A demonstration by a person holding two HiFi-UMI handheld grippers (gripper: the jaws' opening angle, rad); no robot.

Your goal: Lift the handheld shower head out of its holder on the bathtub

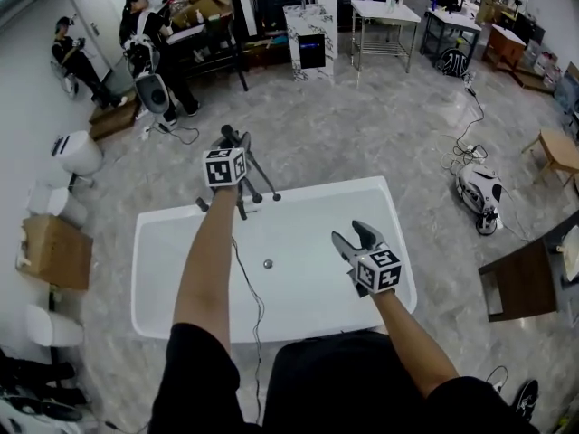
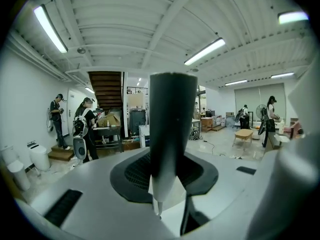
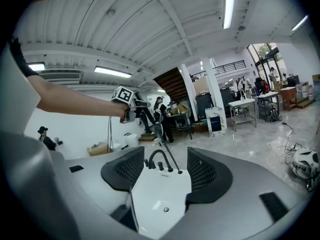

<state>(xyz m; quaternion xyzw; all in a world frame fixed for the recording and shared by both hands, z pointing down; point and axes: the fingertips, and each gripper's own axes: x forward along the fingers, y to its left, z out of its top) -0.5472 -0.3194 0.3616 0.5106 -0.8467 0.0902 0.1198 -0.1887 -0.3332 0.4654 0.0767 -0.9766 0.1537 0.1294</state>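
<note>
One grip made, one pair idle

The left tongs (image 2: 167, 176) are clamped on the shower head (image 2: 172, 119). Their dark textured pads press either side of its upright handle, about halfway along, and the handle narrows to a paler tip below the grip. The right tongs (image 3: 165, 173) stand apart with nothing between them, only the tub showing through the gap. They hover over the near right part of the bathtub (image 1: 143, 278).

In the head view the shower head sits raised above the tub's far rim, over the faucet (image 3: 157, 159) and its knobs and touching none of them. It looks already out of its holder. A dark hose (image 3: 169, 151) slants from it down to the rim.

Handling, as I judge it: the handle is stiff and hard, not heavy, and likely smooth enough to slip or twist between the pads. The hose is the awkward part — it will probably tug back toward the rim, and may swing the head round if it goes taut. Mid-handle, where the left tongs have it, seems the sound place to hold. Nearer the tapered end there would be less to bite on.

Hard to make out: the holder itself — I cannot pick it out among the small fittings on the far rim. The spray face shows in no view. A thin cord (image 1: 261, 310) hangs under the left forearm, and I cannot tell what it belongs to. Where hose meets handle is blurred.
</note>
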